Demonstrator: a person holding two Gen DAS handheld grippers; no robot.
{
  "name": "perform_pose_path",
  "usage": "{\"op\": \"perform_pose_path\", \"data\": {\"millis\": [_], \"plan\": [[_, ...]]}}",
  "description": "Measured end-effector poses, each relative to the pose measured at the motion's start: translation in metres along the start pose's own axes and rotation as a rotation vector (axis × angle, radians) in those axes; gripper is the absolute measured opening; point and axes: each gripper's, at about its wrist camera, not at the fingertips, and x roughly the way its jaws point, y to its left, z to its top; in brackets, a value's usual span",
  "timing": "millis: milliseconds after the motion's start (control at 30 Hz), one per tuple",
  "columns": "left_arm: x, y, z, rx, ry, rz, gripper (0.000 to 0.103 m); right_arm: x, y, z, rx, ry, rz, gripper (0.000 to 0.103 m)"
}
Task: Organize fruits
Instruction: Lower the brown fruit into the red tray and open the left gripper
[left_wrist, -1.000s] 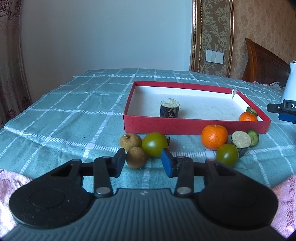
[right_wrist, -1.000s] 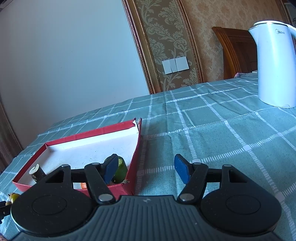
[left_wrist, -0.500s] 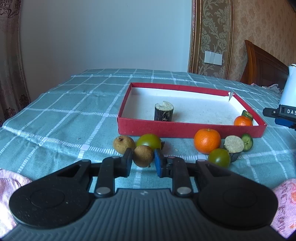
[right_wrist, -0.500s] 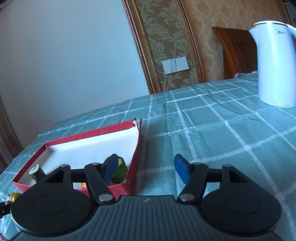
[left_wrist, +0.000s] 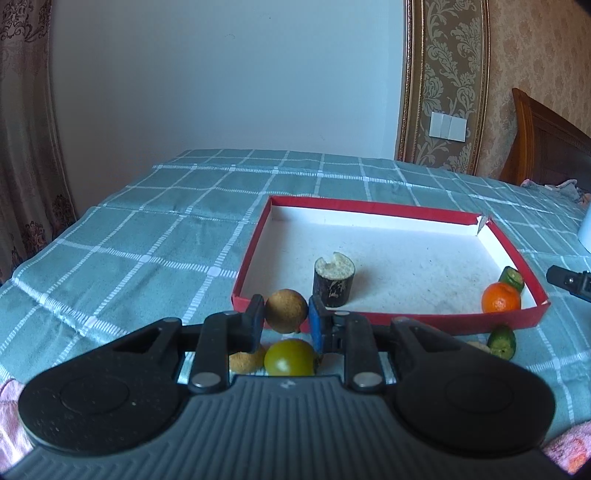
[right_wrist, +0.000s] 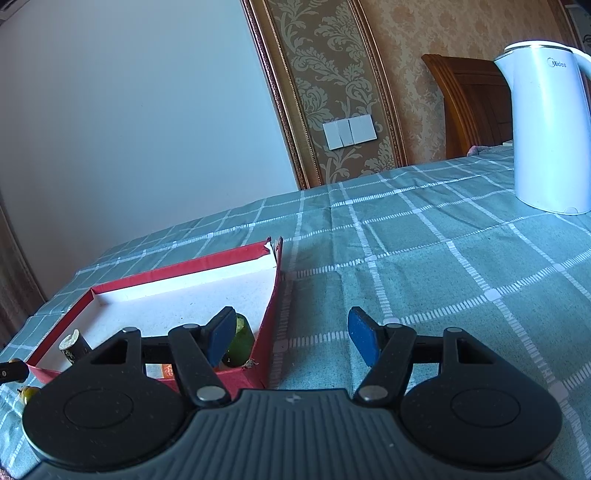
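Observation:
My left gripper is shut on a small round brown fruit and holds it above the cloth, just in front of the red tray. Below it on the cloth lie a second brown fruit and a green tomato. Inside the tray stand a dark cane stub, a small orange and a green piece. Another green piece lies outside the tray's front right corner. My right gripper stands open with nothing between its fingers, beside the tray's right corner.
A white electric kettle stands at the back right on the green checked tablecloth. A wooden headboard rises behind the table. Pink cloth shows at the lower corners of the left wrist view.
My left gripper closed on the brown fruit and lifted it up and forward toward the tray's near edge. The right gripper has kept still.

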Motion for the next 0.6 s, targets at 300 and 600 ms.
{"op": "perform_pose_path", "data": {"millis": [300,600], "plan": [[0.024,-0.002,0.020,0.031,-0.016,0.032,0.023,0.001,0.000,0.000,0.002,0.006,-0.001,0.066],[0.055,0.005,0.022,0.040,0.010,0.038,0.023,0.003,-0.001,0.000,0.006,0.020,-0.001,0.066]]}}
